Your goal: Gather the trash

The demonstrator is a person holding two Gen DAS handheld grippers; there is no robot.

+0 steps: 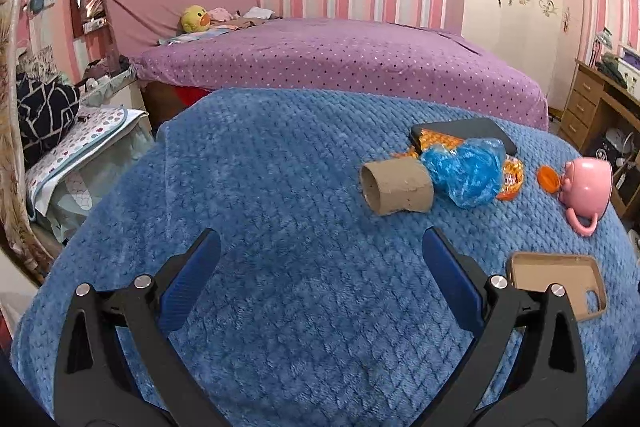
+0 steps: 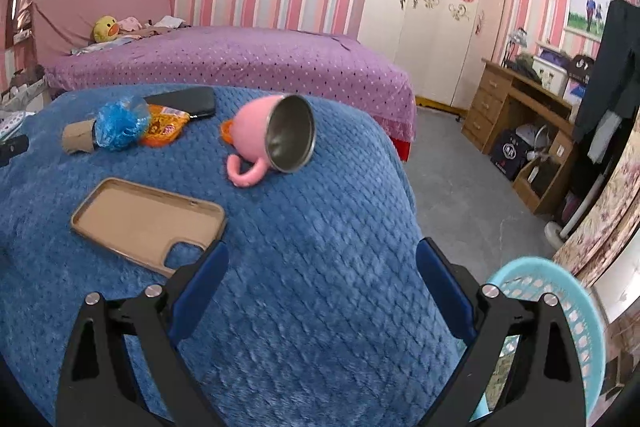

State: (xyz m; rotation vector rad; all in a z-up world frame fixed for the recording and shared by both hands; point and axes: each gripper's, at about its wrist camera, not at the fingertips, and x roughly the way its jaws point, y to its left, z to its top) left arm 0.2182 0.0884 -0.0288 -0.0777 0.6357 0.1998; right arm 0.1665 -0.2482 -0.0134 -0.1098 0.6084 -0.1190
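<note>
On the blue blanket (image 1: 280, 187) lie a cardboard tube (image 1: 396, 189), a crumpled blue plastic bag (image 1: 466, 173) and an orange snack wrapper (image 1: 512, 179), bunched together at the upper right of the left wrist view. My left gripper (image 1: 320, 247) hovers open over bare blanket, short and left of the tube. In the right wrist view the same tube (image 2: 78, 137), blue bag (image 2: 118, 125) and orange wrapper (image 2: 164, 129) sit far left. My right gripper (image 2: 322, 255) is open above the blanket, nothing between its fingers. A light blue basket (image 2: 576, 327) stands at the lower right.
A tipped pink mug (image 2: 276, 137), an orange cap (image 1: 548, 179), a tan phone case (image 2: 148, 221) and a black phone (image 2: 188, 101) share the blanket. A purple bed (image 1: 340, 55) lies behind, a wooden desk (image 2: 516, 107) to the right, grey floor (image 2: 460, 187) beside the blanket.
</note>
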